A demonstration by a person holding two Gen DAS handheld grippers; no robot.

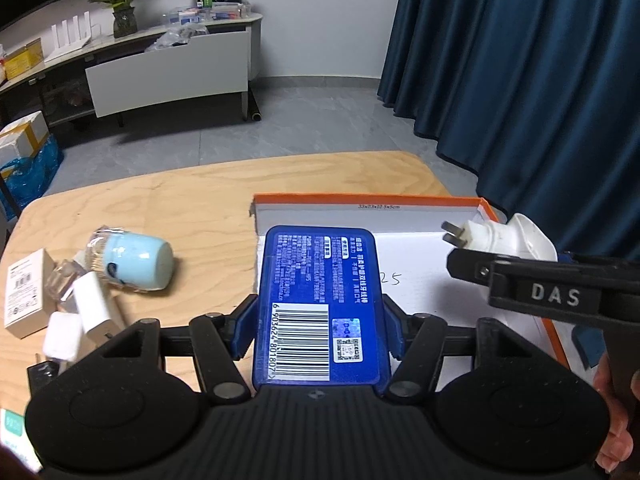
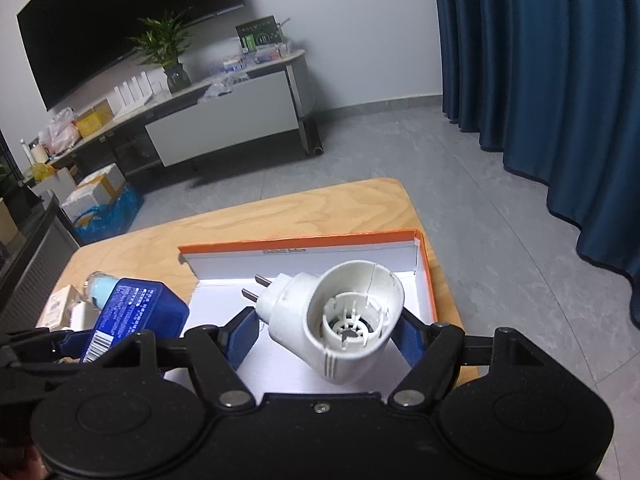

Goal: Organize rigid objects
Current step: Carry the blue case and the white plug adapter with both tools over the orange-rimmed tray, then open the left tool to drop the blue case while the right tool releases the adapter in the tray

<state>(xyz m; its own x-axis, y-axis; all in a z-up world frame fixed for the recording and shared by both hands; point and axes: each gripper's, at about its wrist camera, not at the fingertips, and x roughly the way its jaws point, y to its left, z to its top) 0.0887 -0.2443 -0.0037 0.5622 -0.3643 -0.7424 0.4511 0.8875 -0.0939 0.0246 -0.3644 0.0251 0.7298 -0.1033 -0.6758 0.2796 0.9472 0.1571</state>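
My left gripper is shut on a flat blue box with a barcode label, held over the near left part of the orange-edged white tray. The same blue box shows at the left of the right wrist view. My right gripper is shut on a white plug-in device with two metal prongs, held above the tray's white floor. In the left wrist view that white plug-in device hangs over the tray's right side.
On the wooden table left of the tray lie a pale blue cup on its side, white chargers and a small cardboard box. Blue curtains hang at the right. A low cabinet stands across the grey floor.
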